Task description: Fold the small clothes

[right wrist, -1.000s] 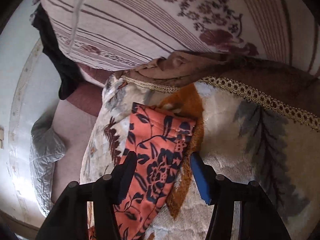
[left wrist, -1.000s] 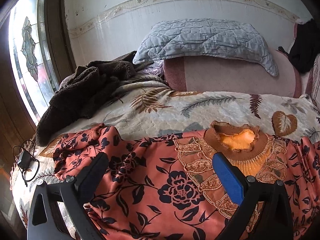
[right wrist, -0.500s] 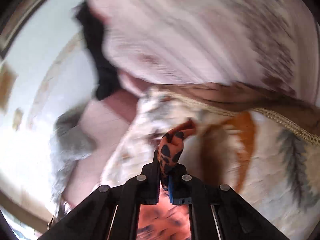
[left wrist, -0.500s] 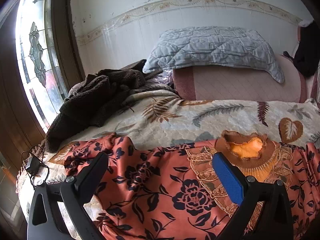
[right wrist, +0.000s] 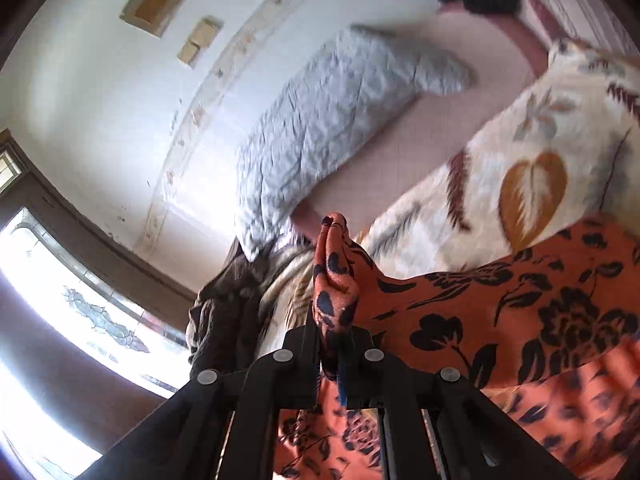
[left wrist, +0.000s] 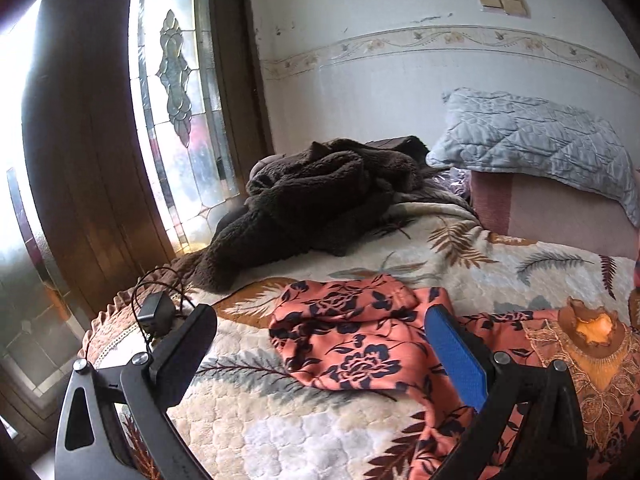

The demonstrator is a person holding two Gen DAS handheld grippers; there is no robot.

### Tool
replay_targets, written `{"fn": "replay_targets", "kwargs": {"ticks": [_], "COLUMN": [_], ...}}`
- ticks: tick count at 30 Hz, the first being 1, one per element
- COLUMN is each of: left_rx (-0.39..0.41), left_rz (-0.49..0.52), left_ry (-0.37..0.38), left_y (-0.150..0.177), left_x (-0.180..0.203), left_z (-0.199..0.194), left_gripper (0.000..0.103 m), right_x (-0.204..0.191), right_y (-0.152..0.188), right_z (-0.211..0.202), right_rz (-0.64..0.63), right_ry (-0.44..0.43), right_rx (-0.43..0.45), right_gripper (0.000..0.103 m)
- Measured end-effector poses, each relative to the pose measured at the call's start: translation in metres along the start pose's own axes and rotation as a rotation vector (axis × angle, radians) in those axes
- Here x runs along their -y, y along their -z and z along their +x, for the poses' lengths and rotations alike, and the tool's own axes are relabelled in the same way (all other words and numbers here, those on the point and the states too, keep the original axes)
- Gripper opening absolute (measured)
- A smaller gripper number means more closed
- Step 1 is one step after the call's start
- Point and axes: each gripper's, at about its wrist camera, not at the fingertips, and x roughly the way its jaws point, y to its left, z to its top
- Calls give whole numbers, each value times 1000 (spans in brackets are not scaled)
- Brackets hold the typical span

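An orange garment (left wrist: 348, 340) with dark blue flowers and a brown knitted collar (left wrist: 592, 328) lies spread on the leaf-print bedspread (left wrist: 300, 420). My left gripper (left wrist: 320, 320) hovers open over its bunched left sleeve, nothing between the fingers. In the right wrist view my right gripper (right wrist: 334, 332) pinches the other sleeve's end (right wrist: 334, 264), which sticks up past the tips. Its jaws are easing open a touch, the cloth still clamped between them. The garment's body (right wrist: 520, 312) trails below and to the right, lifted off the bed.
A dark brown fleecy blanket (left wrist: 320, 200) is heaped at the bed's far left. A grey quilted pillow (left wrist: 532, 136) rests on a pink bolster (left wrist: 560, 216) by the wall. A black charger with cable (left wrist: 154, 312) lies at the bed's left edge, beside a stained-glass door (left wrist: 176, 80).
My right gripper shut on the sleeve end, then lifted and swung it fast across the bed. The left gripper, still open, moved left, over the bunched left sleeve.
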Motion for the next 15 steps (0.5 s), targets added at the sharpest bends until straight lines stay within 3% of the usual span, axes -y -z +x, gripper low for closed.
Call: {"fn": "replay_targets", "kwargs": {"ticks": [2, 3, 4, 5, 7, 9, 12, 15], "left_rx": [-23, -38, -46, -50, -58, -71, -92, -74], "left_rz": [-39, -61, -81, -98, -109, -103, -83, -14], "left_ry": [-14, -8, 3, 14, 30, 79, 202, 302], "left_y": [0, -1, 0, 0, 1, 2, 5, 9], "left_x": [-14, -19, -25, -27, -25, -16, 9, 46], "left_z": [8, 12, 12, 13, 13, 12, 5, -9], "left_gripper": [103, 103, 103, 103, 103, 103, 103, 103], "right_x": [-3, -3, 0, 2, 1, -4, 9, 38], "right_y": [37, 51, 60, 66, 65, 59, 36, 32], "right_z": [36, 49, 55, 51, 22, -25, -86, -152], "right_rz": [51, 79, 115, 133, 81, -11, -118, -151], "right_ry": [-8, -28, -57, -90, -131, -118, 50, 150], "right_rx": [-115, -182, -229, -239, -193, -101, -18, 58], "right_gripper": [20, 34, 41, 47, 76, 80, 80, 79]}}
